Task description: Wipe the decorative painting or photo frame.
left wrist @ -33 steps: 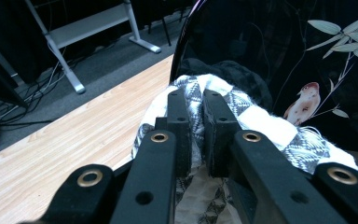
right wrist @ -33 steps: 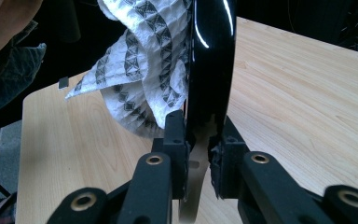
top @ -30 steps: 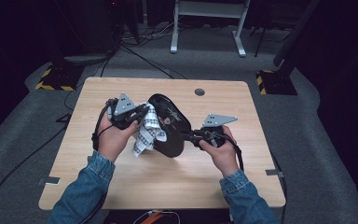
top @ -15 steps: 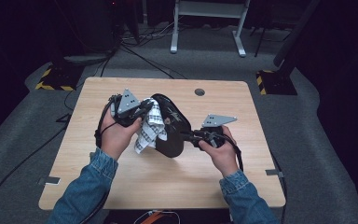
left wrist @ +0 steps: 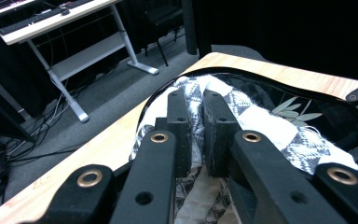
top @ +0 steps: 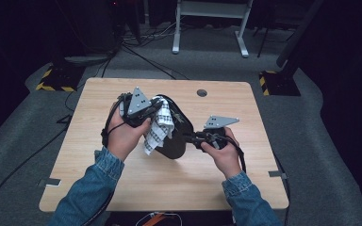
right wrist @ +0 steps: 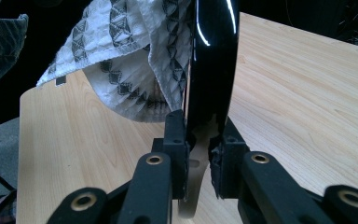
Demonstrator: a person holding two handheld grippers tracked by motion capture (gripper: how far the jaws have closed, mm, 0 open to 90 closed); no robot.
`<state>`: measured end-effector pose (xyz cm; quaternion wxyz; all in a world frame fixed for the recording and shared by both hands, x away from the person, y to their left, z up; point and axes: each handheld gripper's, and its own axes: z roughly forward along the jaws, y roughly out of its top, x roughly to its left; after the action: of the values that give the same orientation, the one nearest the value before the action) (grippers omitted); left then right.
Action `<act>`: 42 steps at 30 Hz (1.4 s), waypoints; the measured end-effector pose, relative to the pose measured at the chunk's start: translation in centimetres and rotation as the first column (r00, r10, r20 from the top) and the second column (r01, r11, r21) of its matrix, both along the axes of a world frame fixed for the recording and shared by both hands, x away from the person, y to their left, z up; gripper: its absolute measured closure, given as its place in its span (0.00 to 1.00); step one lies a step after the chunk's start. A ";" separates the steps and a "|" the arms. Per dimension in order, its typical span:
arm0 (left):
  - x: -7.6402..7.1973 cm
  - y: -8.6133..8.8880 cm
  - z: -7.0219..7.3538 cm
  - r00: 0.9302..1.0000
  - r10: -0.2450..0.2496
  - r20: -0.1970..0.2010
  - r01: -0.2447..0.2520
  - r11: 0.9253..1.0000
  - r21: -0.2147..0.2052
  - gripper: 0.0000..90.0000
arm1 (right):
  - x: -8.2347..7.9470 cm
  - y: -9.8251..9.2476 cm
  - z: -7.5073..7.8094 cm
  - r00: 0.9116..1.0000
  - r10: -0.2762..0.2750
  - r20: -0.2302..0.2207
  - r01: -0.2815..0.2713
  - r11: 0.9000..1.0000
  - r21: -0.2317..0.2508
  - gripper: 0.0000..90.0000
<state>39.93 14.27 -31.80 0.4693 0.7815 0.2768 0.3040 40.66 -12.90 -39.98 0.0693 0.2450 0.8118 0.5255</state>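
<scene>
A glossy black oval tray (top: pixel 173 143) with a pale leaf print is held tilted on edge above the wooden table (top: pixel 94 99). My right gripper (top: pixel 192 138) is shut on its rim; in the right gripper view the pads (right wrist: pixel 175 135) pinch the black tray (right wrist: pixel 212 56) edge-on. My left gripper (top: pixel 150 117) is shut on a white cloth with a dark triangle pattern (top: pixel 158 128), pressed against the tray's face. In the left gripper view the left gripper (left wrist: pixel 196 100) pinches a fold of the cloth (left wrist: pixel 261 116), which lies inside the tray (left wrist: pixel 340 116). The cloth (right wrist: pixel 130 51) hangs below the tray's near side.
A round cable hole (top: pixel 201 92) sits near the table's far edge. On the floor beyond stand a white metal frame (top: pixel 209 26), loose cables and yellow-black striped blocks (top: pixel 56 80). Bare tabletop (top: pixel 169 183) lies in front of the hands.
My left hand has lifted a little and shifted right and farther away, dragging the cloth along the tray's face. The right hand and the tray have stayed put.
</scene>
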 end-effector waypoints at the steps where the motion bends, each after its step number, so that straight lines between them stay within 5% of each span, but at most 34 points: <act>1: 0.1 0.1 0.0 1.000 0.001 0.001 -0.001 1.000 0.000 0.92 | 0.0 0.0 0.0 1.000 -0.001 0.001 0.001 1.000 0.000 0.88; 15: 1.2 2.1 -1.0 0.998 0.046 -0.035 -0.047 0.999 -0.013 0.92 | 0.1 0.0 0.0 1.000 0.001 0.003 -0.001 1.000 0.003 0.88; 34: -0.3 -0.5 -0.9 1.000 -0.029 -0.008 0.029 1.000 0.010 0.92 | 0.0 0.0 0.0 1.000 0.001 0.001 -0.001 1.000 -0.002 0.88; 42: 0.6 1.2 -1.9 0.999 0.025 -0.031 -0.024 1.000 0.016 0.92 | 0.0 0.1 0.0 1.000 0.001 0.002 -0.001 1.000 -0.002 0.88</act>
<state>40.52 15.49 -33.72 0.4548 0.7865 0.2913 0.2997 40.66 -12.82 -39.99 0.0702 0.2438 0.8124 0.5250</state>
